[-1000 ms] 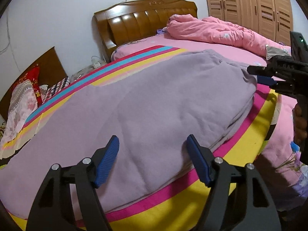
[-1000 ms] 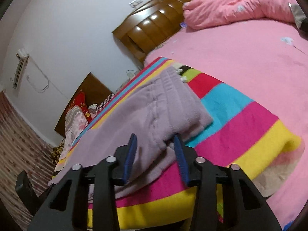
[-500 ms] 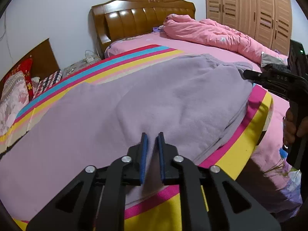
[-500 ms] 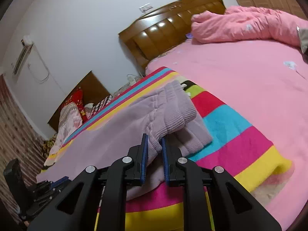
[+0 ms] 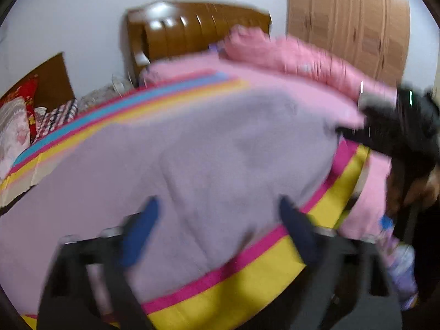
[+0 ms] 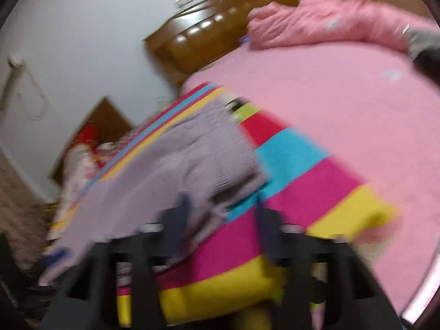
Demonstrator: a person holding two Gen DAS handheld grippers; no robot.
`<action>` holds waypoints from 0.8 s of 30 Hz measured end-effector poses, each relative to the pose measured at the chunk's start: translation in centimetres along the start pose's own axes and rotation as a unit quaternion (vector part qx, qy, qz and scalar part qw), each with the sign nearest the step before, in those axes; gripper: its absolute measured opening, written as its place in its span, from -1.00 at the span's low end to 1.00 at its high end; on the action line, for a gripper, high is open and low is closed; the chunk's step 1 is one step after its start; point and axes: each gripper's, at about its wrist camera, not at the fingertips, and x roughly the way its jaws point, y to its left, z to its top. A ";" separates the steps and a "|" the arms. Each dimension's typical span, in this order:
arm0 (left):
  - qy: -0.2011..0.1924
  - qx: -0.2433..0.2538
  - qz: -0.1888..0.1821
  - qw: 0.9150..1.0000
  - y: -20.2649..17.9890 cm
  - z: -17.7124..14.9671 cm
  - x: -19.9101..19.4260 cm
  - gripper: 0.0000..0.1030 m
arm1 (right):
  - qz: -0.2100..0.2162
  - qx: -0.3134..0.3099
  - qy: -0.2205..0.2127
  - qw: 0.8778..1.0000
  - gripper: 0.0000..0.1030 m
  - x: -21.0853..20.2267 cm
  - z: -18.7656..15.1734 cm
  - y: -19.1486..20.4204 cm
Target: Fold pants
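Both tongs gape empty over the lilac pants (image 5: pixel 209 159), which run lengthwise along the bed's (image 6: pixel 343 104) near edge, left tongs (image 5: pixel 217 231) mid-leg, right tongs (image 6: pixel 222 220) at the waistband.

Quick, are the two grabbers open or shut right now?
Left gripper: open, holding nothing, over the purple pants.
Right gripper: open, holding nothing, at the pants' waistband.

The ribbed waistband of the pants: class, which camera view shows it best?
The right wrist view: the ribbed waistband sits centre frame, ribbing visible despite blur. The left wrist view shows mostly the smooth lilac pants, their waist end far off and blurred.
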 end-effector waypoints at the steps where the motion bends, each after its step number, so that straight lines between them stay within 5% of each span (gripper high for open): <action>1: -0.015 -0.023 -0.006 1.000 1.0 0.8 -0.8 0.88 | 0.001 -0.022 -0.034 0.999 0.21 -1.5 0.4 0.7; 4: -0.020 -0.066 0.008 0.998 3.1 2.1 -0.5 0.88 | 0.004 -0.101 -0.049 0.994 0.21 -2.2 1.2 4.0; 8: 0.033 -0.109 0.067 0.991 5.4 2.7 2.4 0.88 | 0.034 -0.207 -0.010 0.978 0.21 0.3 0.6 10.2; 11: 0.074 -0.131 0.088 0.985 6.2 2.0 3.8 0.88 | 0.041 -0.272 0.017 0.961 0.38 2.0 -0.9 13.9; 15: 0.151 -0.120 0.096 0.977 6.2 -0.6 6.3 0.91 | 0.002 -0.344 0.061 0.937 0.47 4.5 -3.8 15.3; 16: 0.135 -0.120 0.099 0.979 6.1 -1.3 6.1 0.95 | -0.031 -0.354 0.080 0.931 0.50 5.6 -4.7 14.5; 19: 0.123 -0.122 0.098 0.980 6.2 -1.8 6.0 0.97 | 0.019 -0.310 0.077 0.948 0.50 5.0 -4.8 11.2; 24: 0.122 -0.112 0.097 0.981 6.1 -1.8 6.2 0.97 | 0.041 -0.316 0.082 0.944 0.50 4.7 -4.5 10.6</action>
